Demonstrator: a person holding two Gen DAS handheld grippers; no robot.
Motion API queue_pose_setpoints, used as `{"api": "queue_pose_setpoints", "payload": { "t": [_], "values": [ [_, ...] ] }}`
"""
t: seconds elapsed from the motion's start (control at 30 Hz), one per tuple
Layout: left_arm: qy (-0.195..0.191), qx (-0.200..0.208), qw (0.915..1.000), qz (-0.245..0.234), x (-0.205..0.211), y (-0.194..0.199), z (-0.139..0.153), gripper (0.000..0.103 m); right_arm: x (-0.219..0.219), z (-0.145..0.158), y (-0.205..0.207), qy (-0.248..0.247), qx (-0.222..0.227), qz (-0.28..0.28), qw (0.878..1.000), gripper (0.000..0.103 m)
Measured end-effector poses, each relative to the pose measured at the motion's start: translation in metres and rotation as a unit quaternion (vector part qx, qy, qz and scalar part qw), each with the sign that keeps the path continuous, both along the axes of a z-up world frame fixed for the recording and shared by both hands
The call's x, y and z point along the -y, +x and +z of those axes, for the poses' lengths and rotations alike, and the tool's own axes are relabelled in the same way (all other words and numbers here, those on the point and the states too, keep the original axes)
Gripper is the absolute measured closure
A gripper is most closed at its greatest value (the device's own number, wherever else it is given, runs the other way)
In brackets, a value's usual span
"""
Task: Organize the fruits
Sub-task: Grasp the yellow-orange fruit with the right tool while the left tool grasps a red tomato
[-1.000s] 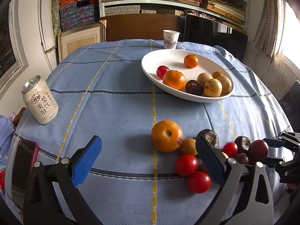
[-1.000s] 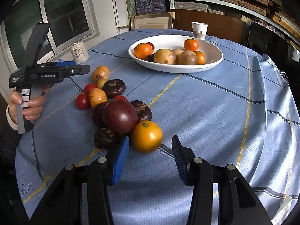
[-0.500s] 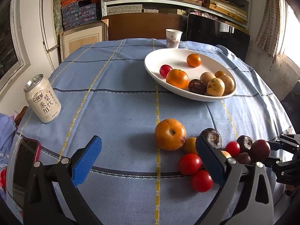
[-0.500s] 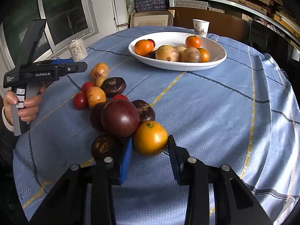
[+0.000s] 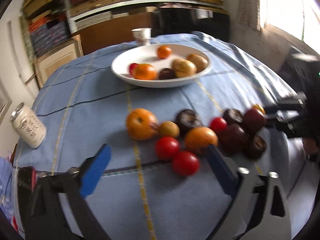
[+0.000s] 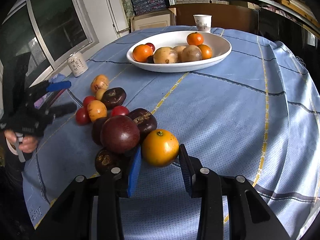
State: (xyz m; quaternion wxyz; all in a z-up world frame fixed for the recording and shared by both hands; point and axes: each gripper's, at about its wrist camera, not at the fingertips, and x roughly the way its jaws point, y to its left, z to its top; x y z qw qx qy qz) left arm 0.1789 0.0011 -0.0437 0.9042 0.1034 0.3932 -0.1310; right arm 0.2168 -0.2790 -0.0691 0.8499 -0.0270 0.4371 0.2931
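Hovering near the table's left edge, the left gripper (image 5: 158, 172) is closing, jaws wide apart and pressing on nothing, two red tomatoes (image 5: 185, 163) lying just ahead; I judge it is lining up on one. Beyond, the white bowl (image 5: 124, 74) waits toward the far edge, a can (image 5: 29, 127) off left. From the right wrist, the right gripper (image 6: 160, 170) clamps an orange (image 6: 160, 147) at the near end of the heap; a dark purple fruit (image 6: 119, 134) crowds its left pad.

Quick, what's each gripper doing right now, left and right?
Left gripper: fingers closing, nothing gripped; red tomatoes lie between them.
Right gripper: shut on the orange.
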Motion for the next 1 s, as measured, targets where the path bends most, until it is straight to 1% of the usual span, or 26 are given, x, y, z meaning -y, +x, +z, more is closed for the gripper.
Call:
{"api": "queue_pose_setpoints", "payload": {
  "t": [0.03, 0.07, 0.1, 0.2, 0.33, 0.4, 0.5, 0.83, 1.0],
  "values": [
    [0.0, -0.006, 0.9999, -0.013, 0.003, -0.002, -0.002, 0.027, -0.001, 0.0, 0.0, -0.001, 0.0, 0.0, 1.0, 0.065],
    [0.0, -0.01, 0.9997, -0.021, 0.006, -0.004, -0.004, 0.036, -0.001, 0.0, 0.0, -0.001, 0.001, 0.001, 1.0, 0.065],
    [0.001, -0.015, 0.9994, -0.03, 0.008, -0.006, -0.006, 0.043, -0.001, 0.0, -0.001, -0.001, 0.001, 0.001, 1.0, 0.065],
    [-0.005, -0.023, 0.999, -0.037, 0.009, -0.008, -0.009, 0.049, -0.001, 0.0, -0.001, -0.003, 0.002, 0.001, 1.0, 0.065],
    [-0.023, -0.037, 0.9983, -0.037, 0.005, -0.004, -0.011, 0.053, -0.001, 0.0, -0.001, -0.005, 0.003, 0.001, 1.0, 0.065],
    [-0.025, -0.043, 0.998, -0.038, 0.005, -0.004, -0.013, 0.059, -0.001, 0.0, -0.001, -0.005, 0.003, 0.001, 1.0, 0.065],
    [-0.03, -0.051, 0.9973, -0.044, 0.004, -0.005, -0.015, 0.064, -0.001, 0.0, -0.001, -0.005, 0.003, 0.001, 1.0, 0.065],
    [-0.022, -0.056, 0.9965, -0.058, 0.011, -0.006, -0.018, 0.066, -0.002, 0.0, -0.002, -0.008, 0.005, 0.002, 1.0, 0.065],
    [-0.022, -0.062, 0.9964, -0.054, 0.012, -0.002, -0.021, 0.066, -0.002, 0.0, -0.002, -0.01, 0.007, 0.002, 1.0, 0.065]
  ]
}}
